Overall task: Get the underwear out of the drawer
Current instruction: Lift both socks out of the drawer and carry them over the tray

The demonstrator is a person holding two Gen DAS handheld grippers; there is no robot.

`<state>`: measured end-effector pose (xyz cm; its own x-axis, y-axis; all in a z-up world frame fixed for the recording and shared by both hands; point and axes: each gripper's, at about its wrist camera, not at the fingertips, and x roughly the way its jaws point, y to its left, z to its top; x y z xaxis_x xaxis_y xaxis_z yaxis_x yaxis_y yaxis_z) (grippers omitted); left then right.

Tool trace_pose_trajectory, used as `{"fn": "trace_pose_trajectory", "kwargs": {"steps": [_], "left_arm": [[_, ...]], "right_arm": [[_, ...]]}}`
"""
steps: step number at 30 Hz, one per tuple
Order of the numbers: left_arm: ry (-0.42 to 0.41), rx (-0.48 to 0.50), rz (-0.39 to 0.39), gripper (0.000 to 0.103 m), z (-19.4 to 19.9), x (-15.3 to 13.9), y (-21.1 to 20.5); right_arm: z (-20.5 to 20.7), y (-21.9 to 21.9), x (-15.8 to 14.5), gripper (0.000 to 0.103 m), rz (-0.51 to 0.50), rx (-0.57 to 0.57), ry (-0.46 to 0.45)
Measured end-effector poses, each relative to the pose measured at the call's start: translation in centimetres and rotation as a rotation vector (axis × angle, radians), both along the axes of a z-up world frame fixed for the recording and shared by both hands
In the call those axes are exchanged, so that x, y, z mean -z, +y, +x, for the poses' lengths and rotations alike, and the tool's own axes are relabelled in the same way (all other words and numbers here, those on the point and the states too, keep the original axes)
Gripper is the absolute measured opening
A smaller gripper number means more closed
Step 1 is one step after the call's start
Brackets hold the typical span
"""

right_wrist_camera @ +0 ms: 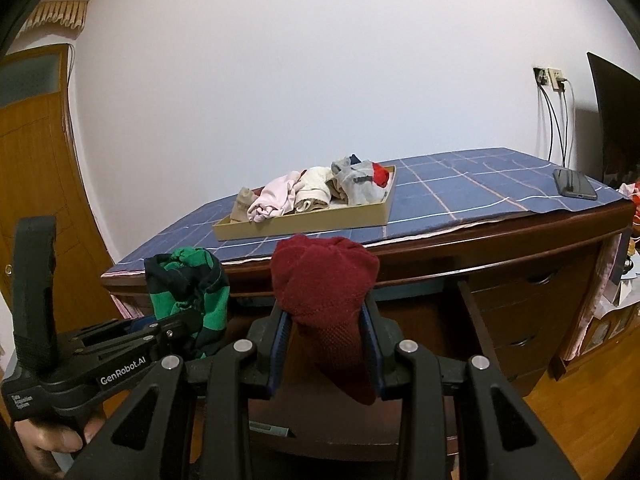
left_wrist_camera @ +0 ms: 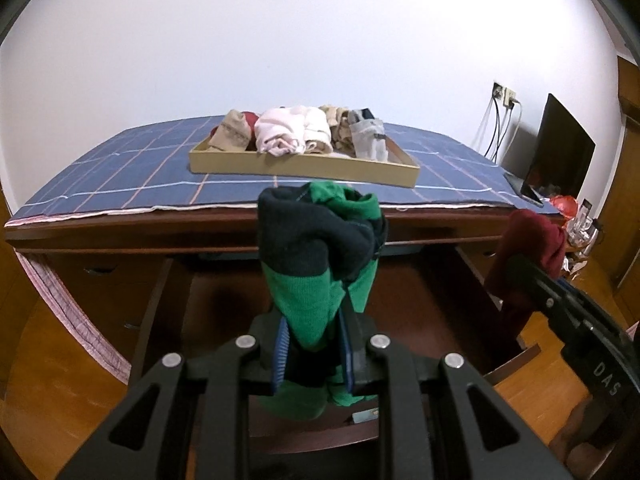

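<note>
My left gripper (left_wrist_camera: pixel 314 344) is shut on a green and dark navy piece of underwear (left_wrist_camera: pixel 320 256), held up over the open drawer (left_wrist_camera: pixel 168 300) below the desk edge. The right wrist view shows that same gripper (right_wrist_camera: pixel 176 322) and green garment (right_wrist_camera: pixel 186 284) at its left. My right gripper (right_wrist_camera: pixel 326 344) is shut on a dark red piece of underwear (right_wrist_camera: pixel 324 292), which bulges above the blue pads. In the left wrist view the red garment (left_wrist_camera: pixel 532 248) and right gripper (left_wrist_camera: pixel 520 276) sit at the right. The drawer's inside is mostly hidden by the garments.
A cardboard tray (left_wrist_camera: pixel 304 166) with several folded garments stands on the blue checked cloth (left_wrist_camera: pixel 120 168) covering the wooden desk. A phone (right_wrist_camera: pixel 574 184) lies at the desk's right end, near a dark monitor (left_wrist_camera: pixel 564 148) and wall sockets with cables (right_wrist_camera: pixel 554 80). More drawers (right_wrist_camera: pixel 520 320) are at the right.
</note>
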<state>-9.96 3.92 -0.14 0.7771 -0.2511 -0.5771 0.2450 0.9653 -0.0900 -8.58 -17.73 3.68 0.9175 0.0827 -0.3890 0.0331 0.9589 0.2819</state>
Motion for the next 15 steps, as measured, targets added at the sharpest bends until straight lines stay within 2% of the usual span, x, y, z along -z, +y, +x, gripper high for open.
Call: {"fn": "trace_pose_trajectory", "kwargs": {"steps": [8,15], "left_arm": [[-0.007,0.005,-0.006,0.020,0.1,-0.4,-0.4],[-0.045,0.026,-0.022,0.020,0.9,-2.2,-1.4]], "right_arm": [[-0.2,0.0,-0.4,0.036,-0.010,0.006,-0.014],[0.5,-0.7,-1.7,0.036,-0.003,0.014,-0.033]]}}
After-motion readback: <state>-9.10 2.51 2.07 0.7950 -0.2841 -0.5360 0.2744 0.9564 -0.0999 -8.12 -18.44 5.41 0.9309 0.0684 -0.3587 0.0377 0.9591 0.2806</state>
